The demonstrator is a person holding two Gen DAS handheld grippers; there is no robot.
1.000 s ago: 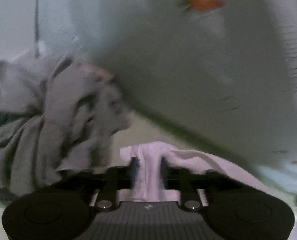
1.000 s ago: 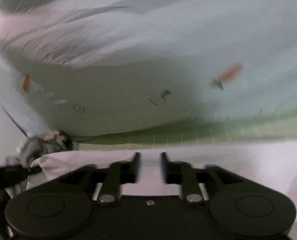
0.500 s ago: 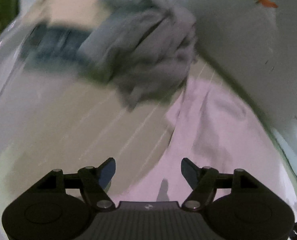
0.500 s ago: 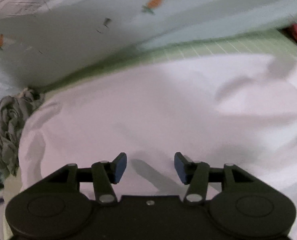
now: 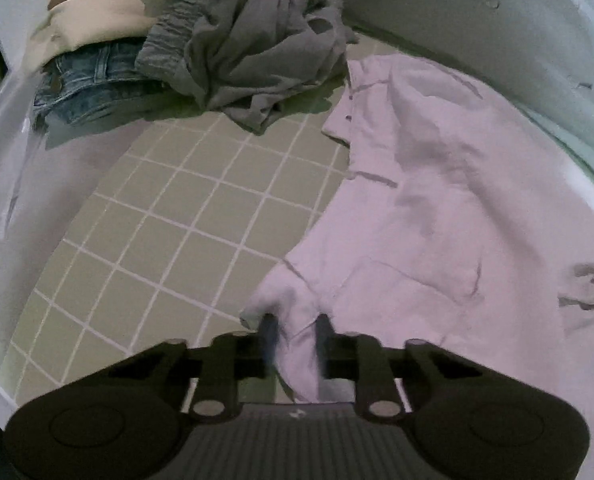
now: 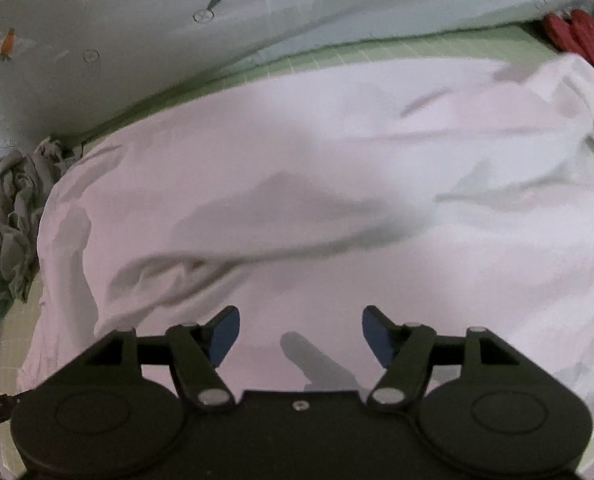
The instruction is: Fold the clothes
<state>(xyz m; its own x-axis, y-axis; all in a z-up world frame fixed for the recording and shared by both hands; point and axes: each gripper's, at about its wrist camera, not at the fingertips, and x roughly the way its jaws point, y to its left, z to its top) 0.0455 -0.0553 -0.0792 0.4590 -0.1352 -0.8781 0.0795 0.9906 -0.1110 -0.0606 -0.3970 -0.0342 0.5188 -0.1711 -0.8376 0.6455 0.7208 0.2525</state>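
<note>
Gridded green mat (image 5: 201, 208) under rumpled, soft white shirt (image 5: 437, 220).

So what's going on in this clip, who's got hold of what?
A person with a handheld gripper in each hand is folding clothes on a green gridded mat. The left gripper is closing on a bunched corner of the pale pink shirt spread across the mat. The right gripper hovers over the same shirt, jaws opening, nothing between them. A crumpled grey garment, denim piece and beige garment wait in a pile.
</note>
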